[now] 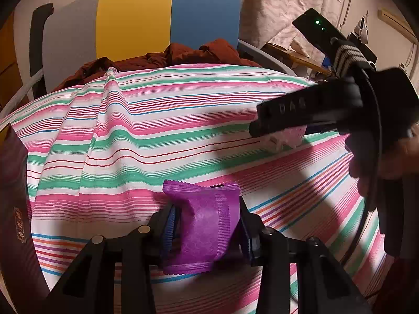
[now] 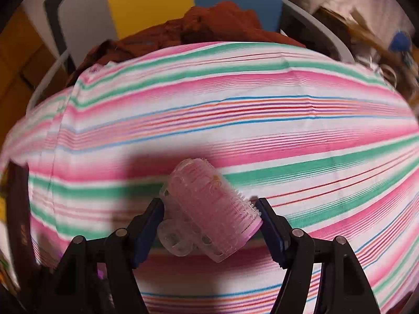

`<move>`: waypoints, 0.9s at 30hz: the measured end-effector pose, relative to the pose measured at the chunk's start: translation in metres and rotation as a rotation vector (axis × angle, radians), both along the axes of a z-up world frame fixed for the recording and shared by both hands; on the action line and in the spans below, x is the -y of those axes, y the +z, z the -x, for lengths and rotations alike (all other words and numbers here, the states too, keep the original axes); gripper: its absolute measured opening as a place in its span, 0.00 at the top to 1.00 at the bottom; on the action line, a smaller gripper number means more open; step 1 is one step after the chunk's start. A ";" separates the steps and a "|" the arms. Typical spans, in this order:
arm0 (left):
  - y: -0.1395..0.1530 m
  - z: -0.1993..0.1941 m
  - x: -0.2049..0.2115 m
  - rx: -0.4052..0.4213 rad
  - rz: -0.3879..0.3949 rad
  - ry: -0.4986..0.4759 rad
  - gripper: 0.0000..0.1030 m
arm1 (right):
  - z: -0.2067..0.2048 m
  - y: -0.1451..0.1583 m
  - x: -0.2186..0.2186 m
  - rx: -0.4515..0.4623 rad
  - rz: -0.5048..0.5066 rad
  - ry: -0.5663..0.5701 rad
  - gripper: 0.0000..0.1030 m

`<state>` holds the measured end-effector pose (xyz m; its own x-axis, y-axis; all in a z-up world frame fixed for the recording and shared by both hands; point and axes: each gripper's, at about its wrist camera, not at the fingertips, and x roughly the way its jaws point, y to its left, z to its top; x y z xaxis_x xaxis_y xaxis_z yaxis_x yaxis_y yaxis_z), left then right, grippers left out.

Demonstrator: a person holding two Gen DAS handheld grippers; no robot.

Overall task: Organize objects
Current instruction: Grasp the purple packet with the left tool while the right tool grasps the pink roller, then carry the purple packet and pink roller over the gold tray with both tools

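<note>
My left gripper [image 1: 207,208] is shut on a purple foil packet [image 1: 204,225], which stands crumpled between the blue pads just above the striped cloth [image 1: 131,141]. My right gripper [image 2: 209,209] is shut on a pink hair roller with a clear clip [image 2: 209,209], lying slanted between its fingers. In the left wrist view the right gripper [image 1: 275,130] hovers over the cloth's right part, and the pink roller [image 1: 288,134] peeks out beneath its black finger. A hand [image 1: 387,162] holds its grip.
A dark purple box [image 1: 13,196] stands at the cloth's left edge, also the dark purple box [image 2: 18,209]. A rust-brown garment [image 1: 183,55] is heaped behind the cloth, before a grey, yellow and blue panel [image 1: 136,18]. Clutter lies at the far right.
</note>
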<state>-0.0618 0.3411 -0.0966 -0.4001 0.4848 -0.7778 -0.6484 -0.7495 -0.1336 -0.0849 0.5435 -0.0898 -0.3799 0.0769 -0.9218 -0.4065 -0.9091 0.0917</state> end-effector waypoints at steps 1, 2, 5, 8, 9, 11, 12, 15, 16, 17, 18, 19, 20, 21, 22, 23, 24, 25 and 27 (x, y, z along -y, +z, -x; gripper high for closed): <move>0.001 0.001 0.001 0.003 0.001 -0.002 0.63 | -0.001 -0.001 0.001 -0.001 0.003 0.007 0.30; 0.002 0.001 0.002 0.009 0.002 -0.006 0.64 | -0.003 -0.001 0.003 -0.004 0.000 0.017 0.30; 0.008 -0.002 0.008 0.029 0.001 0.005 0.64 | -0.003 0.001 0.005 -0.028 0.013 0.042 0.30; 0.018 -0.011 0.014 0.023 -0.007 0.001 0.64 | -0.005 0.004 0.016 -0.046 0.004 0.077 0.30; 0.024 -0.014 0.017 0.012 -0.013 -0.002 0.64 | -0.004 0.003 0.018 -0.044 0.000 0.084 0.30; 0.039 -0.021 0.022 -0.021 -0.024 -0.008 0.64 | -0.004 0.002 0.027 -0.037 -0.012 0.106 0.30; 0.046 -0.024 0.026 -0.035 -0.029 -0.009 0.64 | -0.002 0.002 0.029 -0.035 -0.015 0.112 0.30; 0.067 -0.031 0.038 -0.083 -0.032 0.001 0.64 | 0.000 0.001 0.039 -0.034 -0.035 0.142 0.30; 0.073 -0.034 0.043 -0.106 -0.024 0.006 0.64 | 0.000 0.001 0.043 -0.035 -0.041 0.153 0.30; 0.078 -0.035 0.049 -0.120 -0.021 0.012 0.64 | -0.003 0.002 0.045 -0.035 -0.047 0.161 0.30; 0.083 -0.037 0.054 -0.132 -0.017 0.021 0.64 | -0.003 0.002 0.048 -0.033 -0.053 0.168 0.30; 0.088 -0.038 0.060 -0.148 -0.010 0.031 0.64 | -0.003 0.002 0.050 -0.032 -0.060 0.177 0.30; 0.092 -0.038 0.065 -0.159 -0.008 0.038 0.64 | -0.003 0.002 0.052 -0.032 -0.064 0.184 0.30; 0.096 -0.039 0.070 -0.170 -0.003 0.049 0.64 | -0.003 0.001 0.055 -0.031 -0.067 0.192 0.30; 0.099 -0.039 0.077 -0.182 0.003 0.059 0.64 | -0.002 0.001 0.057 -0.030 -0.069 0.194 0.30; 0.101 -0.041 0.083 -0.190 0.006 0.068 0.64 | -0.002 0.001 0.059 -0.028 -0.071 0.197 0.30; 0.105 -0.040 0.092 -0.198 0.008 0.083 0.63 | -0.003 0.001 0.061 -0.028 -0.069 0.199 0.30; 0.107 -0.039 0.097 -0.204 0.008 0.094 0.63 | -0.004 0.001 0.062 -0.028 -0.069 0.200 0.30; 0.112 -0.040 0.111 -0.222 0.010 0.118 0.63 | -0.006 0.001 0.067 -0.023 -0.073 0.210 0.30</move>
